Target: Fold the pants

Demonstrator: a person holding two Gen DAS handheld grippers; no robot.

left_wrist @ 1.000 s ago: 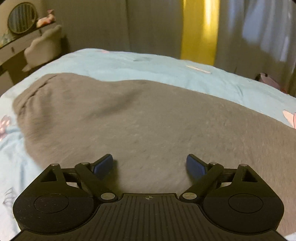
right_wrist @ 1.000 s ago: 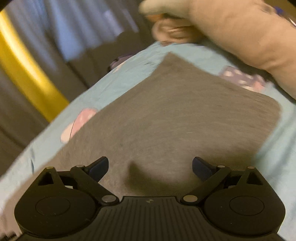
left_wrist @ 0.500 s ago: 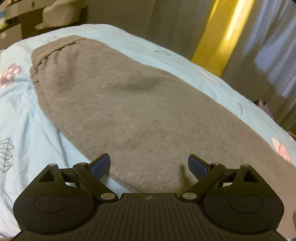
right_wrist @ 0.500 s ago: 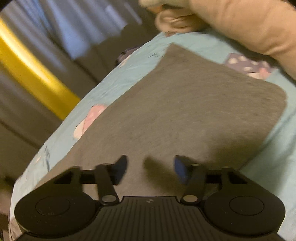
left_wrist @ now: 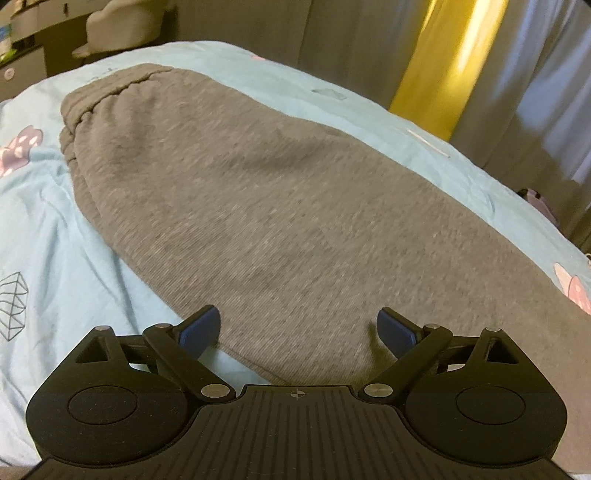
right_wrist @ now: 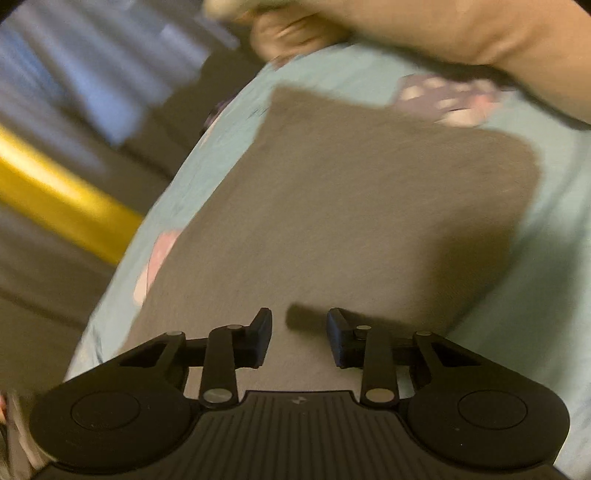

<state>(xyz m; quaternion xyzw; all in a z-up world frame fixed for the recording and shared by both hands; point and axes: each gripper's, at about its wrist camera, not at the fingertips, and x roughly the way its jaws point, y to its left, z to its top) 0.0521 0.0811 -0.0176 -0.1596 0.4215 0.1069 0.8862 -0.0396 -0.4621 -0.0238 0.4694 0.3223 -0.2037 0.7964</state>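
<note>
Grey sweatpants (left_wrist: 280, 206) lie flat on a light blue bed sheet (left_wrist: 48, 236), with the gathered waistband (left_wrist: 92, 99) at the far left. My left gripper (left_wrist: 299, 328) is open and empty, hovering over the near edge of the pants. In the right wrist view the leg end of the pants (right_wrist: 369, 206) lies ahead with its hem corner (right_wrist: 524, 158) at the right. My right gripper (right_wrist: 300, 332) hovers over the fabric with its jaws partly closed, a gap between them, holding nothing.
Grey curtains with a yellow strip (left_wrist: 443, 62) hang behind the bed. A cream plush toy (left_wrist: 122, 26) sits at the far left. A person's sleeved arm (right_wrist: 461, 40) reaches across the top of the right wrist view. The sheet has pink printed shapes (right_wrist: 155, 266).
My right gripper's jaws have narrowed from wide open to partly closed. My left gripper has pulled back toward the near edge of the pants, bringing the waistband into fuller view.
</note>
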